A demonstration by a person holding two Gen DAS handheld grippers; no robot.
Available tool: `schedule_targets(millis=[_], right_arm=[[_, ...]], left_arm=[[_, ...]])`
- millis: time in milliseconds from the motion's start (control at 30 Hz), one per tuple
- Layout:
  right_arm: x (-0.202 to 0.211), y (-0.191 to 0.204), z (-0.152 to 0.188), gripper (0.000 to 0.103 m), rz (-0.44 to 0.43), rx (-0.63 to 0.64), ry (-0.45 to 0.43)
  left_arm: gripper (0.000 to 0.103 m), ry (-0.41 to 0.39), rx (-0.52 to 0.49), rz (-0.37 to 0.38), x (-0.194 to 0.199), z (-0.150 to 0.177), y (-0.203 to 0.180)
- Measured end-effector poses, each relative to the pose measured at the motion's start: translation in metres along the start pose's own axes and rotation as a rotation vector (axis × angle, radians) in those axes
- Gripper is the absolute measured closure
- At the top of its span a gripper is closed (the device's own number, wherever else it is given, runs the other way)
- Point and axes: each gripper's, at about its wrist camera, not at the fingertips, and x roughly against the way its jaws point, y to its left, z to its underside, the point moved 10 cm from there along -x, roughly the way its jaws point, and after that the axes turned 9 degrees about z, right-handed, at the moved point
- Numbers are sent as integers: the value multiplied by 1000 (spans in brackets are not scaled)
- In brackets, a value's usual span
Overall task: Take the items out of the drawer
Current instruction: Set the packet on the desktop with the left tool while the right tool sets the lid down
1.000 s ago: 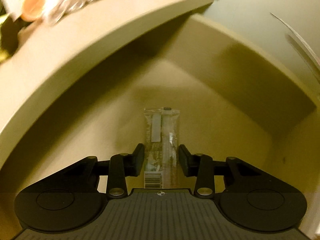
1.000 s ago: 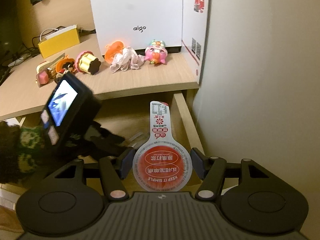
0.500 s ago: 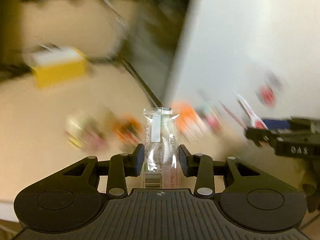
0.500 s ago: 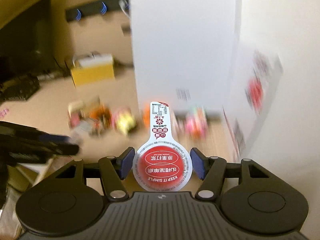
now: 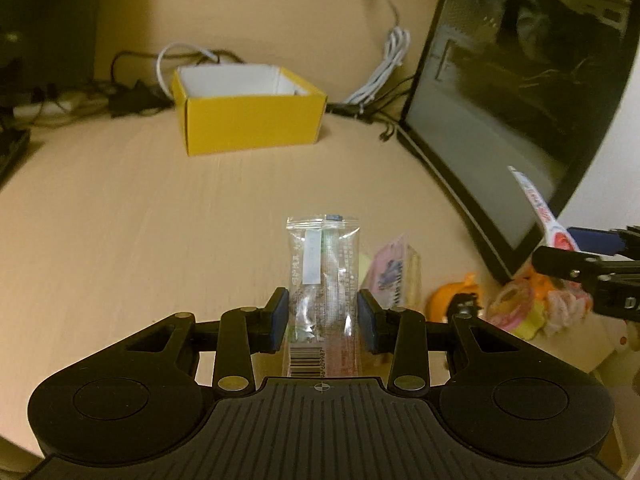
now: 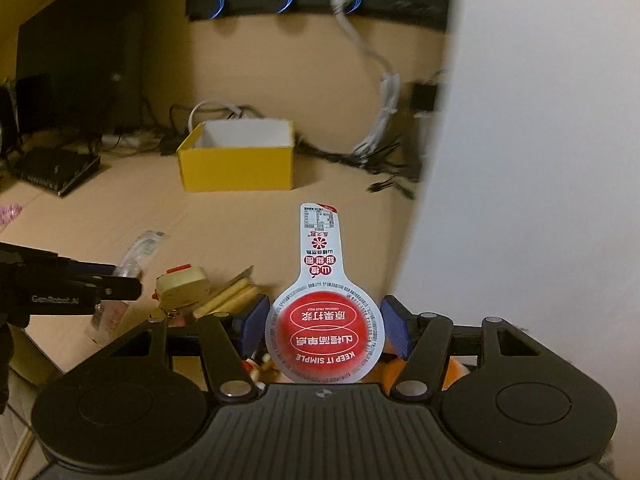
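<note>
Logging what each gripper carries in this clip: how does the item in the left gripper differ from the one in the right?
The clear plastic packet is a see-through, long rectangle with a barcode at its near end; the red-and-white sealed cup is opaque, with a round red lid and a long white tab.

The left gripper clamps the packet's long edges, while the right gripper clamps the cup's round rim.

Both point forward over the wooden desk.

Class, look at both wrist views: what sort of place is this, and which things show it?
Probably a home desk or workstation: a wooden desktop, a dark monitor, tangled cables along the wall, plus an open yellow box and small toys.
</note>
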Motion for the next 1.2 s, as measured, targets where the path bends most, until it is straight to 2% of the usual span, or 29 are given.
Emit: schedule_targets(millis=[167,433,567,800,900,967,1067,1200], right_arm=[[-33,21,0,42,18,48,35],[-63,28,11,42,37,66,96],[-72,27,14,42,60,56,112],[-82,29,10,41,101,58,124],[-84,29,9,38,117,49,134],[-86,29,9,27,124,44,144],[-84,29,9,26,137,24,155],[-67,26,4,26,142,-14,117]], left_arm=[[62,25,-11,18,-14,5,9],[61,34,-44,32,-24,11,12],[61,72,-45,59,-35,18,11],[62,57,-65,131,-37,20,10],[62,60,-63,149,-41,16,13],[62,65,-57,159,-42,15,15],[62,67,-51,168,-41,14,15],[62,29,-65,162,-29,9,12]])
